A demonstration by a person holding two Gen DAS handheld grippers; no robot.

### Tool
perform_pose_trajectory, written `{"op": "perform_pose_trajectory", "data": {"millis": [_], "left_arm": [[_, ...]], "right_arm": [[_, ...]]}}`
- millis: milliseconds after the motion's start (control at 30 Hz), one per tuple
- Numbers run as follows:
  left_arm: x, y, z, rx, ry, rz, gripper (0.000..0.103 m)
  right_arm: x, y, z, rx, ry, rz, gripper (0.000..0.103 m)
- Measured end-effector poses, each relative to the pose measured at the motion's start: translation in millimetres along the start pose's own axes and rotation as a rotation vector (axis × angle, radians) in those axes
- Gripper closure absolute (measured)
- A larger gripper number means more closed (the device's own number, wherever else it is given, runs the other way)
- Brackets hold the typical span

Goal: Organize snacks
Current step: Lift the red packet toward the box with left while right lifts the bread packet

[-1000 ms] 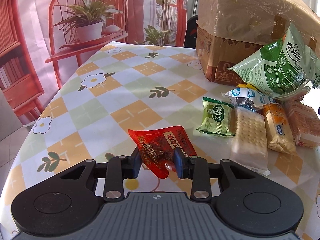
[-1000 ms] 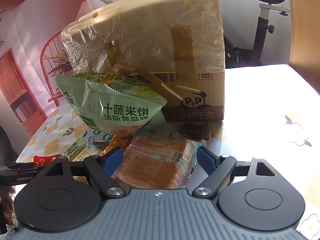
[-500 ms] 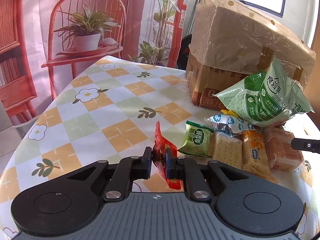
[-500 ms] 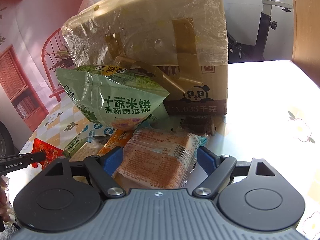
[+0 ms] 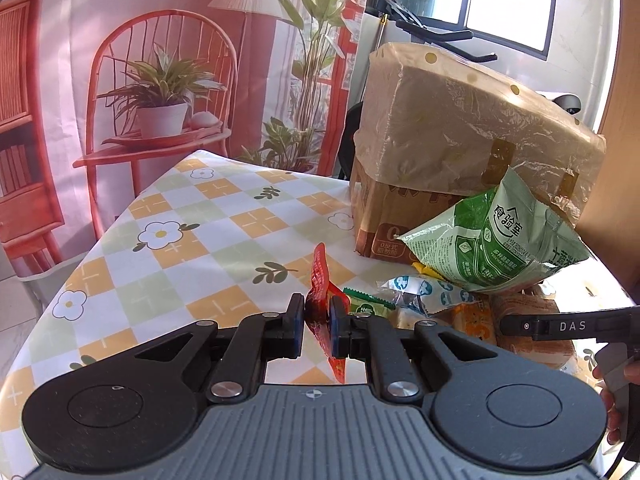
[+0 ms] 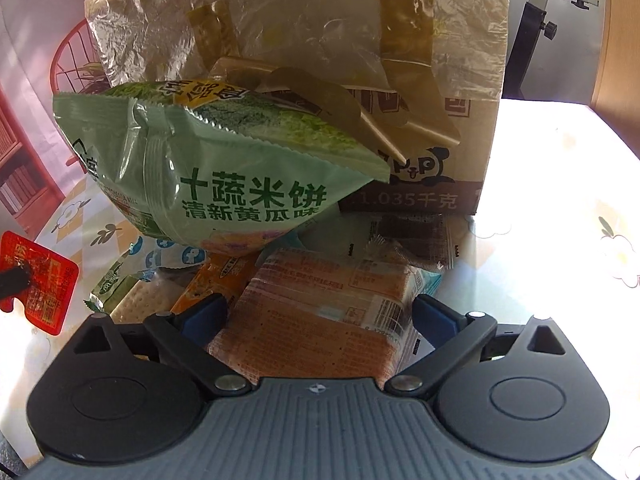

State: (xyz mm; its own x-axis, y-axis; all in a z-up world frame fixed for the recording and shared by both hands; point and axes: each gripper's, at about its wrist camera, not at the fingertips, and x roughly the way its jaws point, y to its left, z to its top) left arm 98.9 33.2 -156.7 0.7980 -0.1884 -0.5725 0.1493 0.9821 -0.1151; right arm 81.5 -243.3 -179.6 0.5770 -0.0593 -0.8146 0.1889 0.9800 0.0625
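On the left wrist view, we've got the left gripper (image 5: 318, 326) clamped tight on a red packet (image 5: 322, 280), which stands edge-on between the pads and is off the table (image 5: 168, 264). Just to its right sits the snack pile: a small green pack (image 5: 366, 306), a blue-and-white wrapper (image 5: 420, 290), and a big green bag (image 5: 492, 248) leaning against the box (image 5: 460, 136), which has a plastic sheet taped over its top. Low on the right edge we can see one finger of the right gripper (image 5: 560, 326) reaching in over an orange pack (image 5: 528, 314), with a bit of a hand (image 5: 618, 376) behind it.

Over on the right wrist view, the right gripper (image 6: 318, 316) has its jaws spread wide; they've just been opening further, and the orange pack (image 6: 320, 312) lies between them. As far as we can tell the blue pads aren't pressing on it, there's a gap on the right side at least. The big green bag (image 6: 224, 172) rests on top of the pile, right behind the orange pack, with the box (image 6: 420, 80) behind that. To the left we've got a cracker pack (image 6: 140, 300), the small green pack (image 6: 110, 286) and another orange wrapper (image 6: 212, 280). A dark snack in clear wrap (image 6: 412, 236) sits in front of the box. Far left, the red packet (image 6: 44, 280) hangs in the left gripper's fingertip (image 6: 14, 282), near the pile but apart from it.
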Motion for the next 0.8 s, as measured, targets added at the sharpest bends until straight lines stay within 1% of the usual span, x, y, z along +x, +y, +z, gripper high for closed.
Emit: {"op": "perform_pose_trajectory", "data": {"millis": [167,233,267,333,367,433,533,600,800], "left_arm": [[-5.6,0.0,2.2,-0.002,-0.018,-0.016,0.089],[-6.7,-1.2,2.6,0.000,-0.022,-0.019,0.089],[-7.2,-1.8,3.0,0.001,-0.023,-0.021,0.089],[-8.5,-3.1,3.8,0.003,-0.026,-0.024,0.089],[-9.3,-3.7,4.3,0.004,-0.028,-0.025,0.089],[-11.3,-4.4,5.5,0.006,-0.034,-0.029,0.089],[-15.4,-7.5,8.5,0.012,-0.047,-0.035,0.089],[-17.6,-10.3,11.1,0.018,-0.055,-0.040,0.089],[-25.0,-22.0,24.7,0.039,-0.098,-0.057,0.089]], "right_arm": [[5.3,1.6,-5.1,-0.026,0.031,-0.031,0.002],[6.8,-1.7,-8.1,-0.011,0.044,-0.022,0.003],[6.6,-3.9,-9.9,-0.004,0.049,-0.010,0.005],[2.5,-4.2,-12.9,-0.020,0.038,0.005,0.015],[-1.1,-3.0,-13.7,-0.044,0.033,0.006,0.017],[-6.9,-6.1,-17.8,-0.048,0.029,0.024,0.020],[-15.9,-16.2,-24.5,-0.011,0.011,0.041,0.022],[-27.1,-25.5,-26.7,0.011,-0.017,0.049,0.022],[-58.8,-42.0,-20.4,0.014,-0.099,0.021,0.022]]}}
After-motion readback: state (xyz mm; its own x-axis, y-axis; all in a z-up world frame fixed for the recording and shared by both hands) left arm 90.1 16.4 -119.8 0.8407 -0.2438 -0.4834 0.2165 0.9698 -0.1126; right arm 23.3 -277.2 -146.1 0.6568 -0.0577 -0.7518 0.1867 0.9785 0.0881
